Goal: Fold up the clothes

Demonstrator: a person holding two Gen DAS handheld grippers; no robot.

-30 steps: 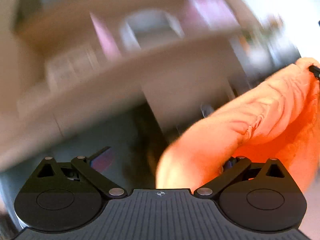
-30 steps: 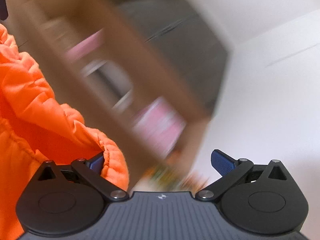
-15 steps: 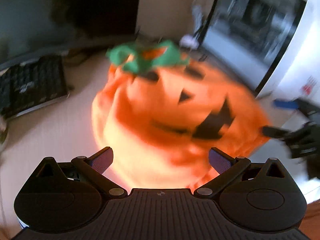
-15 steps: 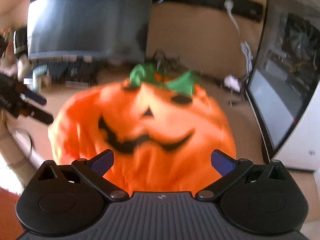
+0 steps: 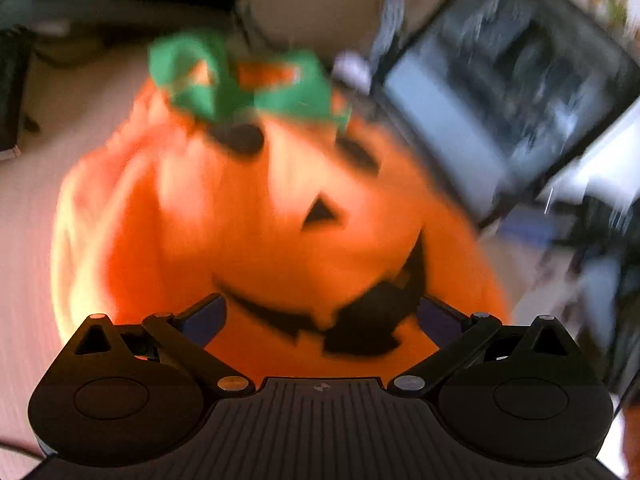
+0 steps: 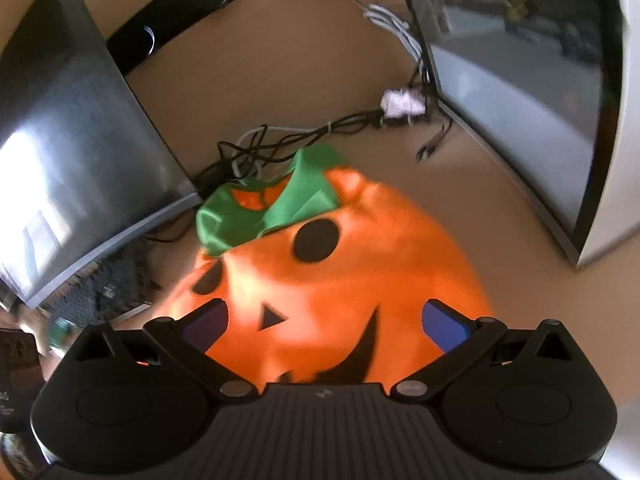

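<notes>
Two grippers: both hover over one garment, neither gripping it.
Garment: orange pumpkin costume lies spread face-up on the beige desk, with black eyes, triangle nose and jagged grin showing.
Collar: green leaf collar sits at the far end of the costume, partly folded open so orange lining shows.
Left gripper: jaws spread wide, blue fingertips apart over the near, mouth end of the costume; nothing between them is clamped. View is motion-blurred.
Right gripper: jaws likewise wide apart, blue fingertips on either side of the nose and grin; holding nothing.
Monitor: dark screen stands left of the costume, near the collar.
Computer case: glass-sided tower stands to the right, apart from the costume.
Cables: black and white tangle lies on the desk just beyond the collar.
Keyboard: dark, under the monitor's edge, left of the costume.
</notes>
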